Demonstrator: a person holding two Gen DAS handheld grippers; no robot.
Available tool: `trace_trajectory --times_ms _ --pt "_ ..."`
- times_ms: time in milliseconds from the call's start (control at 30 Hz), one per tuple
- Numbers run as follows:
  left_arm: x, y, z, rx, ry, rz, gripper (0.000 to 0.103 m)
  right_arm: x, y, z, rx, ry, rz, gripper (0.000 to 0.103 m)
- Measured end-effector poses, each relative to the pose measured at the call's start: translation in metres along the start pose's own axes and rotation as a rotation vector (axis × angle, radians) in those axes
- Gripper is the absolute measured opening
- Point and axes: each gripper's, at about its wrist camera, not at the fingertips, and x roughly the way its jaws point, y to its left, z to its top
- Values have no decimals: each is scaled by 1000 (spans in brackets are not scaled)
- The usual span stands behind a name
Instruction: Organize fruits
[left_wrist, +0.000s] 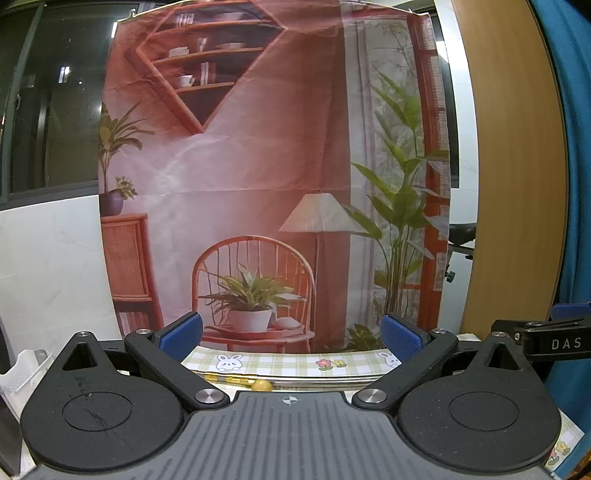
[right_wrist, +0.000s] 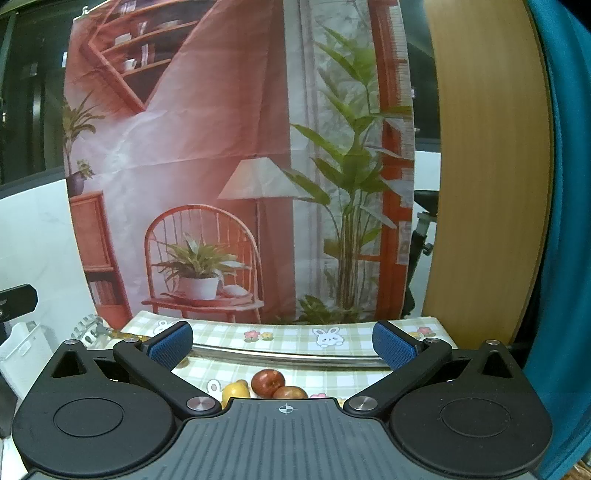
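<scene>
In the right wrist view two red apples (right_wrist: 268, 381) (right_wrist: 290, 392) and a yellow lemon (right_wrist: 235, 390) lie on the checked tablecloth (right_wrist: 280, 338), low in the frame and partly hidden by the gripper body. My right gripper (right_wrist: 282, 343) stands open above and behind them, nothing between its blue pads (right_wrist: 170, 343). In the left wrist view a small yellow round fruit (left_wrist: 261, 386) peeks over the gripper body beside a metal tray rim (left_wrist: 325, 380). My left gripper (left_wrist: 291, 334) is open and holds nothing.
A printed backdrop (left_wrist: 258, 166) hangs right behind the table. A white perforated basket (left_wrist: 22, 369) sits at the left. A wooden panel (left_wrist: 513, 166) and blue curtain stand at the right. The other gripper's black arm (left_wrist: 546, 341) shows at the right edge.
</scene>
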Motion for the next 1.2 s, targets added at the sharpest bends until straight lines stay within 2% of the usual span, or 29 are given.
trace_trajectory --times_ms 133,367,600,700,867,1000,1200 --pt "7 6 -2 -15 5 -25 103 1 -1 1 5 0 8 103" --pt "47 29 -18 -56 64 30 103 17 -9 -10 3 1 68 103" --pt "100 63 -48 -59 159 96 103 80 -24 -36 31 117 75 103" --pt "122 74 -57 -55 191 89 103 109 -27 -53 39 167 72 103" --pt "155 84 -73 -79 238 46 102 143 -20 -77 -30 201 45 103" --pt "184 89 -83 -78 282 38 100 164 -23 -85 -3 214 83 103" --pt "214 96 -90 -93 317 10 99 191 -33 -90 32 225 60 103"
